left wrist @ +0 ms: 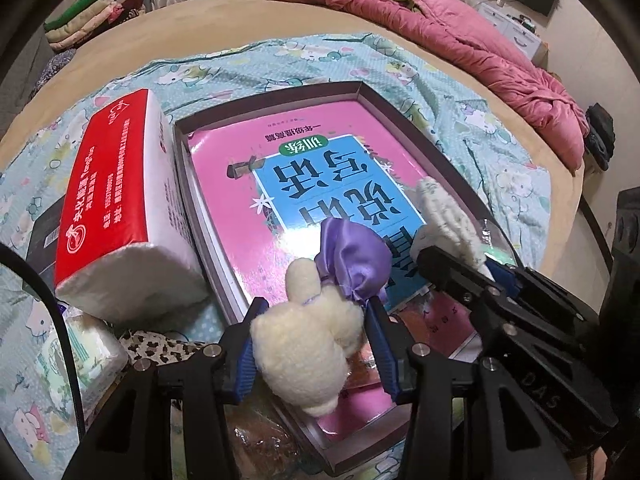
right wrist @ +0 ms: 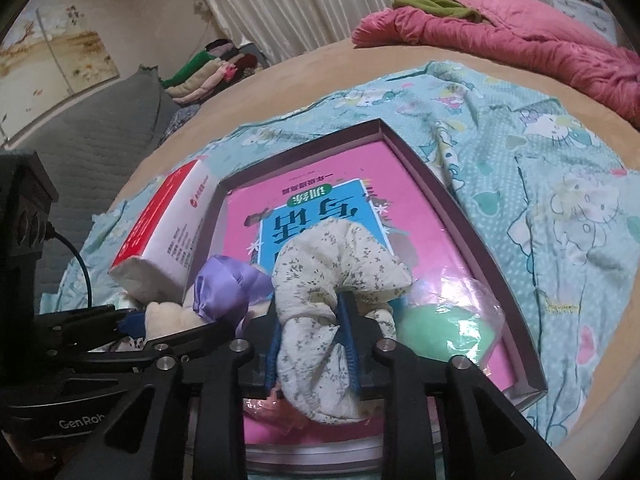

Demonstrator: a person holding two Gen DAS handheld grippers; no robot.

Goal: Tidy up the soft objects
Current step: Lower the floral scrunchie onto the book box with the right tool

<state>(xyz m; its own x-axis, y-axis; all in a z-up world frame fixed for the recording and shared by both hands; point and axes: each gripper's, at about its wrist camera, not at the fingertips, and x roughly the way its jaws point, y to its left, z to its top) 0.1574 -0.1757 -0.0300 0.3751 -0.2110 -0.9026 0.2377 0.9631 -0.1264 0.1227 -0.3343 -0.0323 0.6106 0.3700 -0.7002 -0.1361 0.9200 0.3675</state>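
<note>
My left gripper (left wrist: 312,312) is shut on a cream plush toy (left wrist: 304,344) with a purple satin bow (left wrist: 352,260), held over the near end of a shallow box (left wrist: 276,92). My right gripper (right wrist: 310,316) is shut on a rolled cream floral cloth (right wrist: 332,264), just right of the plush over the same box. The cloth also shows in the left wrist view (left wrist: 448,216), and the plush with its bow in the right wrist view (right wrist: 224,284). A pink and blue book (left wrist: 304,184) lies flat in the box.
A red and white tissue pack (left wrist: 120,200) leans on the box's left wall. A green item in clear plastic (right wrist: 448,328) lies at the box's right. A small tissue packet (left wrist: 76,352) and leopard cloth (left wrist: 160,348) lie near left. A pink quilt (left wrist: 460,40) lies far right, folded clothes (left wrist: 96,12) far left.
</note>
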